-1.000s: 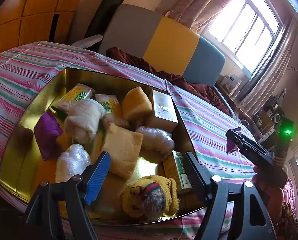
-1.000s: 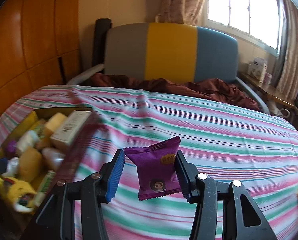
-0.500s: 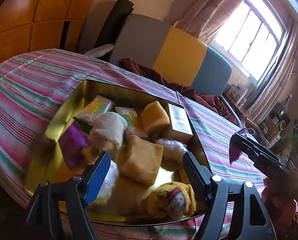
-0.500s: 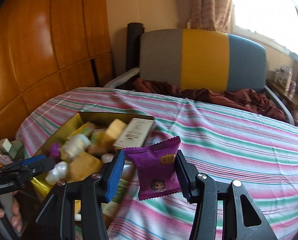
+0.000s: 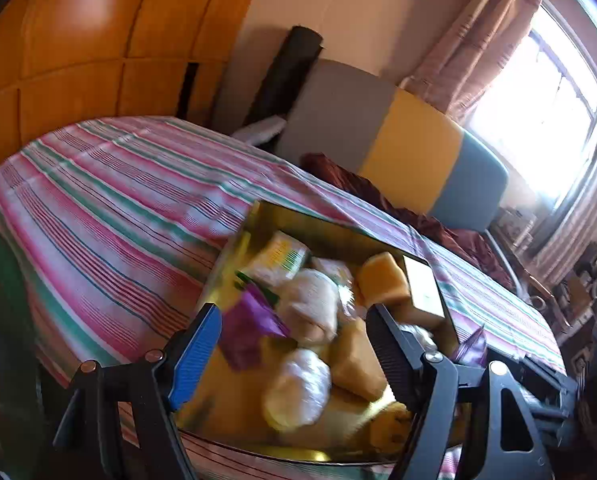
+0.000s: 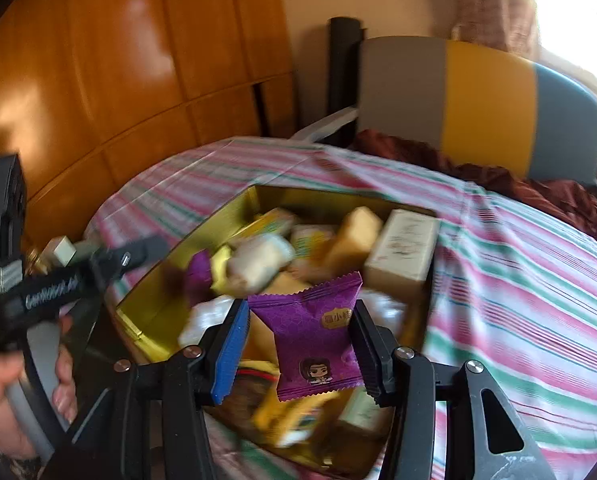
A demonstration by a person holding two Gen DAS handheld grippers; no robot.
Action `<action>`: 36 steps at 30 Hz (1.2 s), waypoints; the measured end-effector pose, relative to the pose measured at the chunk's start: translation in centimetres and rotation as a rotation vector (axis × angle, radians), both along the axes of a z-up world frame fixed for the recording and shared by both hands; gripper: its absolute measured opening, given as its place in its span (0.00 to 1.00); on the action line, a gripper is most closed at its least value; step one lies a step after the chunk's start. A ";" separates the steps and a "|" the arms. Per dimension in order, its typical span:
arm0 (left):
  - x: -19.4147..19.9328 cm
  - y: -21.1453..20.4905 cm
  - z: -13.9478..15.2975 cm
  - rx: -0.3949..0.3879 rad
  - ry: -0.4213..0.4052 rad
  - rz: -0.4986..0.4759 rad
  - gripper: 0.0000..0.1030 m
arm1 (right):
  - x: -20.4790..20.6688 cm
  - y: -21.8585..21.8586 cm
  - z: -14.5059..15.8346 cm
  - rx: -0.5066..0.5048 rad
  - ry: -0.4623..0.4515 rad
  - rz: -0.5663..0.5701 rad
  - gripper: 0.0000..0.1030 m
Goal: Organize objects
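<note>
A gold tin (image 6: 158, 292) on the striped cloth holds several items: a white box (image 6: 402, 244), a yellow block (image 6: 354, 232), wrapped white bundles (image 5: 298, 388) and a purple packet (image 5: 250, 320). My right gripper (image 6: 299, 308) is shut on a second purple snack packet (image 6: 314, 340), which hangs over the tin's near half. My left gripper (image 5: 293, 312) stands open over the tin's near left corner (image 5: 202, 292) with nothing between its pads. In the right wrist view, a hand (image 6: 2, 392) holds the left gripper (image 6: 138, 254) beside the tin's left wall.
The tin sits on a round table with a pink and green striped cloth (image 5: 118, 208). Behind it stands a chair with a grey, yellow and blue back (image 6: 486, 100) and a maroon cloth (image 6: 498, 176) on it. Wood panels (image 6: 118, 60) are at left, a bright window (image 5: 546, 80) at right.
My right gripper has carried the purple packet leftward from over the bare cloth to over the tin. My left gripper has drawn back to the left, so the tin sits further right in its view.
</note>
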State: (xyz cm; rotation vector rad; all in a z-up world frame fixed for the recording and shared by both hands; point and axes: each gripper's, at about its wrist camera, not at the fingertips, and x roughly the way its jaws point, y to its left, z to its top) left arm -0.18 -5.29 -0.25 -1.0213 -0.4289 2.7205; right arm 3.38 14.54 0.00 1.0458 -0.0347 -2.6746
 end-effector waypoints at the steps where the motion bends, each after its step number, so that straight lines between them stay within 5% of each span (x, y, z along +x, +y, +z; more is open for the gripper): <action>1: -0.1 -0.2 0.2 -0.008 0.004 0.013 0.74 | -0.1 -0.8 -0.2 0.009 -0.006 0.021 0.50; 15: -0.5 -2.4 -0.3 0.009 -0.029 0.092 0.74 | -1.8 -6.9 -3.0 0.054 -0.099 0.151 0.52; 18: -0.4 -2.1 -0.4 0.011 -0.034 0.085 0.74 | -2.0 -7.1 -3.3 0.059 -0.115 0.155 0.63; 28: -0.2 -0.4 -1.1 -0.006 -0.058 0.043 0.74 | -0.9 -4.7 -2.3 0.007 -0.106 0.100 0.67; 36: -0.1 0.0 -0.9 -0.012 -0.054 0.044 0.74 | -0.1 -2.2 -1.0 0.063 -0.081 0.034 0.67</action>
